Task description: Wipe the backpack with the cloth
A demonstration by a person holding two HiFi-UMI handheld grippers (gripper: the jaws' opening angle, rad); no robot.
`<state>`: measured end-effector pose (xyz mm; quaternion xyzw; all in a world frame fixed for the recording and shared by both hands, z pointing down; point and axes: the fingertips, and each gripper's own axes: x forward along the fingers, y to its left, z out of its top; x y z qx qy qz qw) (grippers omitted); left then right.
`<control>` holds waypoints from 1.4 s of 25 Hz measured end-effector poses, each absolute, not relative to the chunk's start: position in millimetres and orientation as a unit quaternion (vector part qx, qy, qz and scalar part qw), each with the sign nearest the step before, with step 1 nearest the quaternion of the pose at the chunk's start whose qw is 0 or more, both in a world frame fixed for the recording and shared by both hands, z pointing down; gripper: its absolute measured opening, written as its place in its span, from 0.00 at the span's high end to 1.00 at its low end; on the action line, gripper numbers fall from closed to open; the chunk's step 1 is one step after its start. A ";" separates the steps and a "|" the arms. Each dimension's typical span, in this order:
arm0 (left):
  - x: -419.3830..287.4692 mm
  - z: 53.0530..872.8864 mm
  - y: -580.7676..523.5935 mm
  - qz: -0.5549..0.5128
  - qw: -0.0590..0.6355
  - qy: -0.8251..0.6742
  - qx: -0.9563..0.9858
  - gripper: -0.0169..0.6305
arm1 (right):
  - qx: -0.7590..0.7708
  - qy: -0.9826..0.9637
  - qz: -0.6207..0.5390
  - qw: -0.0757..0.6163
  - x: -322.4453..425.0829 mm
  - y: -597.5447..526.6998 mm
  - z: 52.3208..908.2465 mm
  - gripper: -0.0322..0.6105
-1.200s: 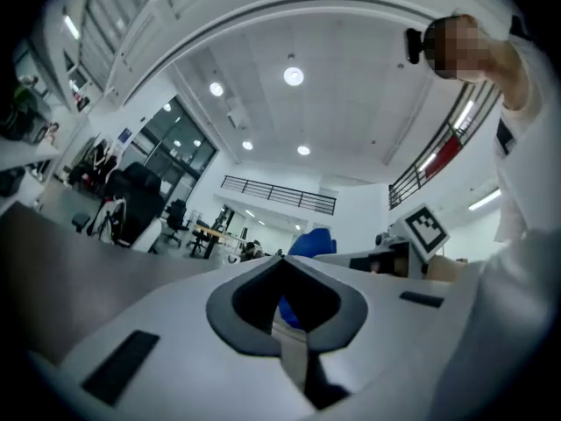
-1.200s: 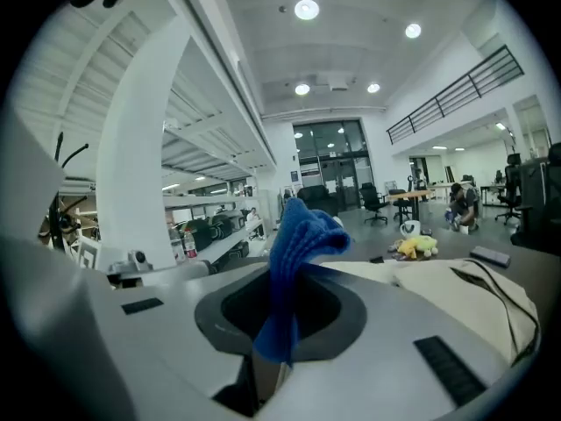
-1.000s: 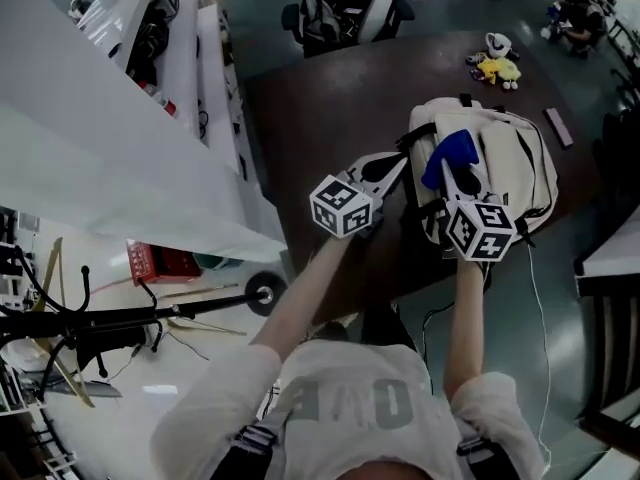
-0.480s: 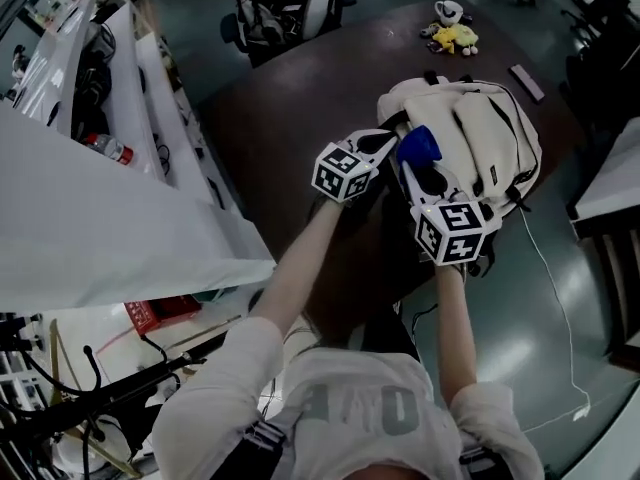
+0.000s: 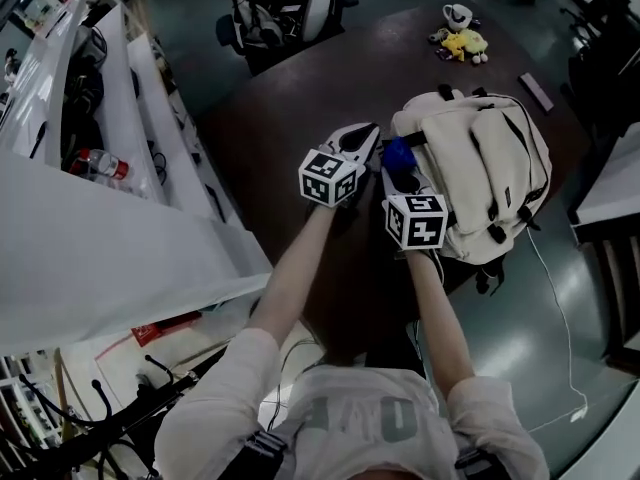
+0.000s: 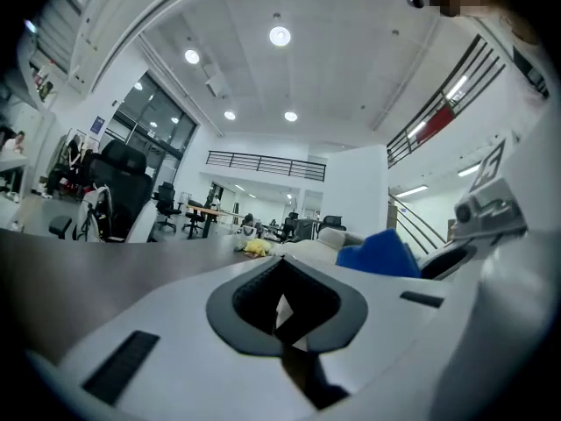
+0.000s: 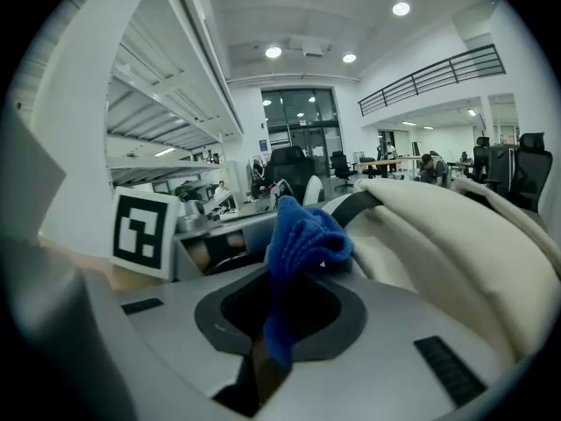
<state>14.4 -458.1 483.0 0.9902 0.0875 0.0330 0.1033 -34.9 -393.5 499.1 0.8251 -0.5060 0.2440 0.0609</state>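
The cloth (image 5: 399,153) was blue. The backpack (image 5: 490,183) was cream with black straps. The table (image 5: 290,98) was dark brown. The left gripper (image 5: 364,136) and right gripper (image 5: 395,171) bore black-and-white square markers.

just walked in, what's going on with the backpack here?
A person holds a gripper in each hand over a dark table. The right gripper is shut on a blue cloth, with the cloth at the left edge of the cream backpack that lies on the table. The left gripper is shut with nothing in it, just left of the backpack.
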 end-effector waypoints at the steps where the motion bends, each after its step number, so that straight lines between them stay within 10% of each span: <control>1: 13.0 482.5 -465.6 0.028 0.106 0.080 0.991 0.97 | 0.828 -0.501 0.245 0.061 -28.7 -404.0 502.8 0.88; 35: -79.7 486.5 -394.4 0.015 0.118 0.074 0.990 0.97 | 0.929 -0.291 0.223 0.057 -47.3 -304.3 537.6 0.88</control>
